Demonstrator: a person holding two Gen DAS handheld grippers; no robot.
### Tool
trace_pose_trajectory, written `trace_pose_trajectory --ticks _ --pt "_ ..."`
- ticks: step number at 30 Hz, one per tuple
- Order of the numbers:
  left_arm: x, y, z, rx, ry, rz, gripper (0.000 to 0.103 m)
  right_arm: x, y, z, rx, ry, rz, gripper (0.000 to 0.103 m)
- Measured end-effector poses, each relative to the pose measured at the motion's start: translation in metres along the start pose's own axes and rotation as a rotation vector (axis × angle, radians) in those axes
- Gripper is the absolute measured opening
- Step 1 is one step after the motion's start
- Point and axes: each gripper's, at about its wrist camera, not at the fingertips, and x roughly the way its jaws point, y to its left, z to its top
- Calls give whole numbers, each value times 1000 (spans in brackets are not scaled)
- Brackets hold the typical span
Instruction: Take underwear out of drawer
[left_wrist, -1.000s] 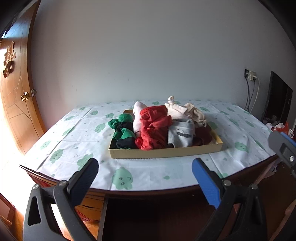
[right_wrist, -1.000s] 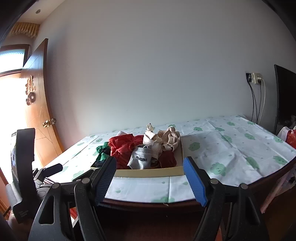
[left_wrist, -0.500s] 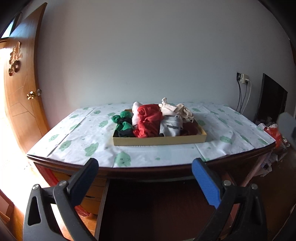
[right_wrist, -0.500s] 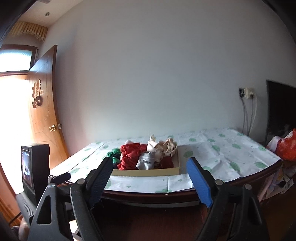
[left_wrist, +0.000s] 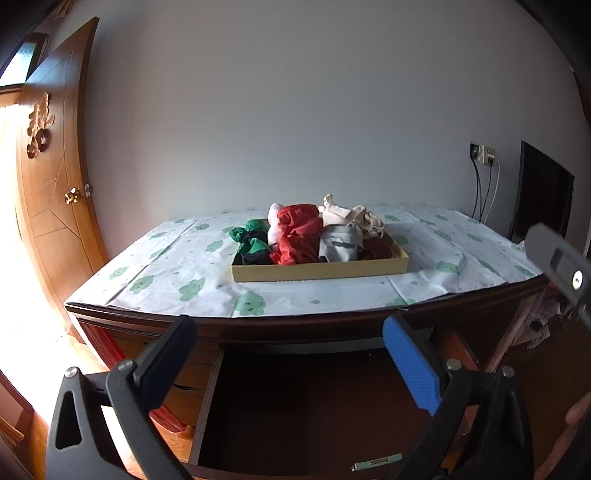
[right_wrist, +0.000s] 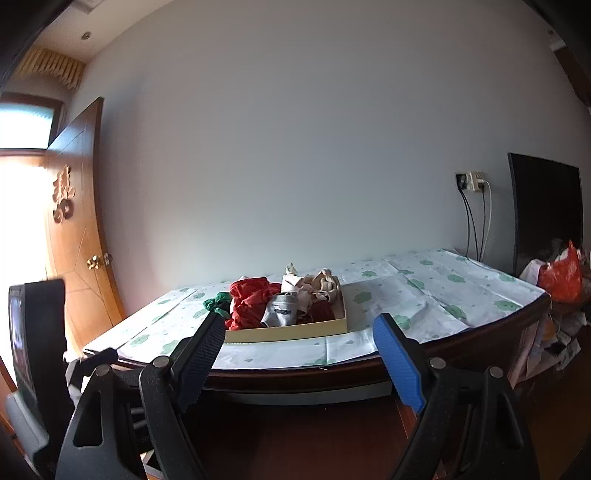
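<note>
A shallow yellow drawer tray (left_wrist: 319, 271) (right_wrist: 288, 330) sits in the middle of the table, piled with underwear: red (left_wrist: 299, 232) (right_wrist: 249, 301), green (left_wrist: 251, 242), grey (left_wrist: 341, 245) (right_wrist: 280, 312) and beige (left_wrist: 354, 216) (right_wrist: 321, 284) pieces. My left gripper (left_wrist: 288, 326) is open and empty, held in front of the table's near edge, well short of the tray. My right gripper (right_wrist: 299, 321) is also open with nothing between its fingers, level with the table edge and just as far back. Part of the right gripper's body (left_wrist: 561, 266) shows at the right edge of the left wrist view.
The table (left_wrist: 166, 280) has a white cloth with green prints. Below its front edge a dark wooden desk drawer (left_wrist: 295, 406) stands pulled out. A wooden door (left_wrist: 51, 206) is at the left; a black screen (right_wrist: 546, 210), wall cables and an orange bag (right_wrist: 559, 273) are at the right.
Both grippers have drawn back from the table, so the tray looks smaller and farther off. The pulled-out desk drawer has come into the left wrist view. The right jaws stand slightly wider.
</note>
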Motion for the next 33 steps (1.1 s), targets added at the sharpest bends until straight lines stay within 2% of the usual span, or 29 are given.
trace_pose_trajectory --ticks 12,33 --pt "-8 0 2 -9 -18 0 102 -7 -2 4 -8 -23 2 84" --pt "-8 0 4 -20 -13 -1 102 -6 0 3 -16 -8 5 84"
